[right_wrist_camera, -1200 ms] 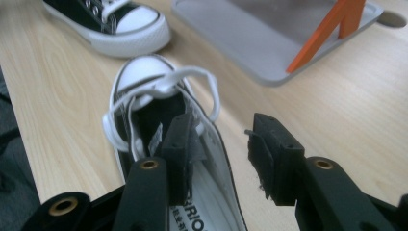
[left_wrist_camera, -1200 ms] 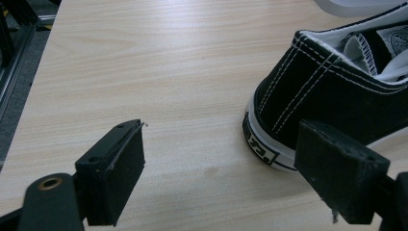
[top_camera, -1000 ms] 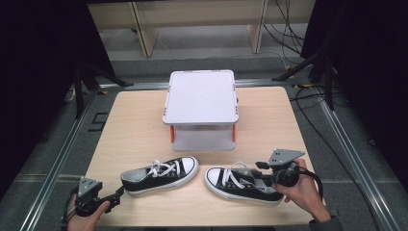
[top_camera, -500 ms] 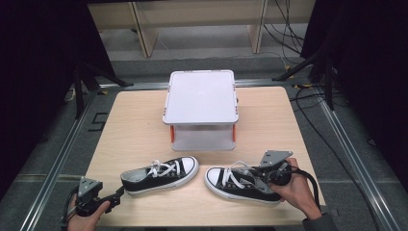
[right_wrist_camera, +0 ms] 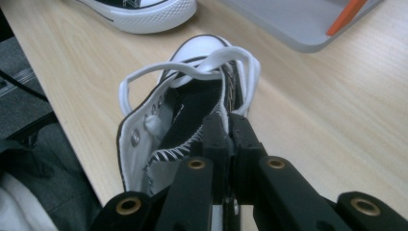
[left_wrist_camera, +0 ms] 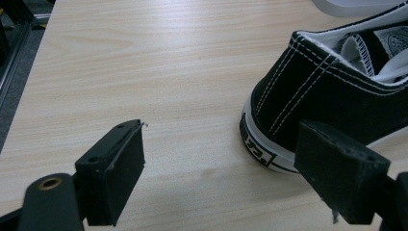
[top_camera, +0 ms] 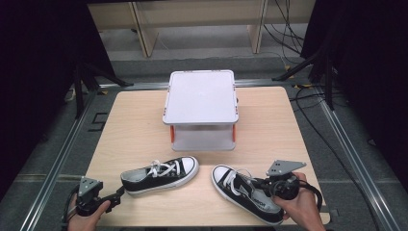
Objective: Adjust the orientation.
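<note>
Count, high view: two black low-top sneakers with white laces, one grey lidded box, two hand-held grippers, one wooden surface (top_camera: 134, 125).

Left sneaker (top_camera: 159, 174) lies on its sole at about 7 o'clock from the surface centre, toe pointing toward 2 o'clock. Right sneaker (top_camera: 245, 192) lies at about 5 o'clock, toe pointing toward 10 o'clock. The two toes are near each other, not touching.

Grey box (top_camera: 201, 107) stands at 12 o'clock, well apart from both sneakers, lid on, with two orange clips visible on its front side.

Right hand-held gripper (top_camera: 262, 185): jaws closed together on the side wall of the right sneaker at its opening, one pad inside the shoe and one outside, as the right gripper view shows (right_wrist_camera: 225, 132). The jaws have just been closing onto that canvas wall. Sneaker sole rests on the surface.

Left hand-held gripper (top_camera: 115, 195): sits at the 7 o'clock corner, jaws wide apart and holding nothing. In the left gripper view (left_wrist_camera: 219, 163) the heel of the left sneaker (left_wrist_camera: 332, 96) lies just beyond the right-hand pad; contact cannot be told.
</note>
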Action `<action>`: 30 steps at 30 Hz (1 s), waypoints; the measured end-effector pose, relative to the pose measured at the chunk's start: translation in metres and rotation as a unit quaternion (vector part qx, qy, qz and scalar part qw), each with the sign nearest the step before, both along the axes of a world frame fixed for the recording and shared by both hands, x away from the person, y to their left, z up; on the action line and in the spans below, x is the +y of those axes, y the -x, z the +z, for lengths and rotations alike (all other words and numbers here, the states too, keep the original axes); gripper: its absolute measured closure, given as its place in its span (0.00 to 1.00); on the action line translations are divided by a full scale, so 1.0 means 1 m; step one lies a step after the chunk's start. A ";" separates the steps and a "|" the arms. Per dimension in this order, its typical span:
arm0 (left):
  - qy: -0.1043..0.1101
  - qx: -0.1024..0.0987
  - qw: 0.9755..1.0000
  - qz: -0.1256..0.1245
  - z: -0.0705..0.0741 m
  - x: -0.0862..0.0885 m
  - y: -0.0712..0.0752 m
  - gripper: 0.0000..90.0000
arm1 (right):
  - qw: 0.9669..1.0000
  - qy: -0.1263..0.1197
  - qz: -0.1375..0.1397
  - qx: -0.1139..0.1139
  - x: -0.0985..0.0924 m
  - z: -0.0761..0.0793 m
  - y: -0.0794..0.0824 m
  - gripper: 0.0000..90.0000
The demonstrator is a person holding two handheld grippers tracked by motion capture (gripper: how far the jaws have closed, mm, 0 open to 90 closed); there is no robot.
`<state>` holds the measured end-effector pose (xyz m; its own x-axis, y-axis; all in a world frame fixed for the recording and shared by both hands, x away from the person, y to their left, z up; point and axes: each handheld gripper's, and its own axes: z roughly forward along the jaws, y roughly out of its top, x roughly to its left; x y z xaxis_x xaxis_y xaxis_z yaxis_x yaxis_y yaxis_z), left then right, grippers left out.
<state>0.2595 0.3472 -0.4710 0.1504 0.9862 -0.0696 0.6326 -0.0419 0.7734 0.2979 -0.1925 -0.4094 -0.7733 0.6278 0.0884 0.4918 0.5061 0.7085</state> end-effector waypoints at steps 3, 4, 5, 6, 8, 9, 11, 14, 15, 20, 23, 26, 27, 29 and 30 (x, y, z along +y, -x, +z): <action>0.000 0.000 1.000 0.000 0.000 0.000 0.000 0.19 | 1.000 0.010 -0.005 0.014 0.000 -0.004 0.008 0.97; -0.001 0.000 1.000 0.000 0.000 0.000 0.000 0.19 | 1.000 0.006 0.004 0.011 -0.001 -0.006 0.008 0.97; -0.001 0.000 1.000 0.000 0.000 0.000 0.000 0.19 | 1.000 0.006 0.004 0.011 -0.001 -0.006 0.008 0.97; -0.001 0.000 1.000 0.000 0.000 0.000 0.000 0.19 | 1.000 0.007 0.003 0.013 -0.003 -0.008 0.012 0.96; 0.002 -0.001 1.000 0.000 0.000 0.000 0.000 0.19 | 1.000 -0.003 -0.001 0.014 -0.006 -0.008 0.014 0.96; 0.002 -0.001 1.000 0.000 0.000 0.000 0.000 0.19 | 1.000 -0.003 -0.001 0.014 -0.006 -0.008 0.014 0.96; 0.000 0.000 1.000 0.001 0.000 0.000 0.000 0.19 | 1.000 -0.004 0.003 0.013 -0.005 -0.010 0.013 0.93; -0.001 -0.001 1.000 0.000 0.000 0.000 0.000 0.19 | 1.000 -0.008 0.003 0.002 -0.005 -0.009 0.012 0.87; 0.000 -0.001 1.000 0.000 0.000 0.000 0.000 0.19 | 1.000 -0.009 0.003 0.002 -0.004 -0.008 0.012 0.85; 0.000 -0.001 1.000 0.000 0.000 0.000 0.000 0.19 | 1.000 0.008 0.010 -0.021 -0.003 -0.003 0.013 0.77; 0.000 -0.001 1.000 0.001 0.000 0.000 0.000 0.19 | 0.999 0.008 0.014 -0.029 -0.004 0.002 0.014 0.72; 0.006 -0.006 1.000 0.001 0.000 0.000 0.000 0.19 | 0.999 0.007 0.013 -0.035 -0.006 0.005 0.016 0.69; 0.006 -0.006 1.000 0.001 0.000 0.000 0.000 0.19 | 0.999 0.003 0.011 -0.036 -0.006 0.007 0.018 0.68; 0.003 -0.005 1.000 0.003 0.001 0.000 0.000 0.19 | 0.999 0.006 0.011 -0.052 -0.007 0.011 0.021 0.68; -0.001 -0.003 1.000 0.002 0.001 0.000 0.000 0.19 | 0.999 0.002 0.009 -0.049 -0.006 0.013 0.024 0.68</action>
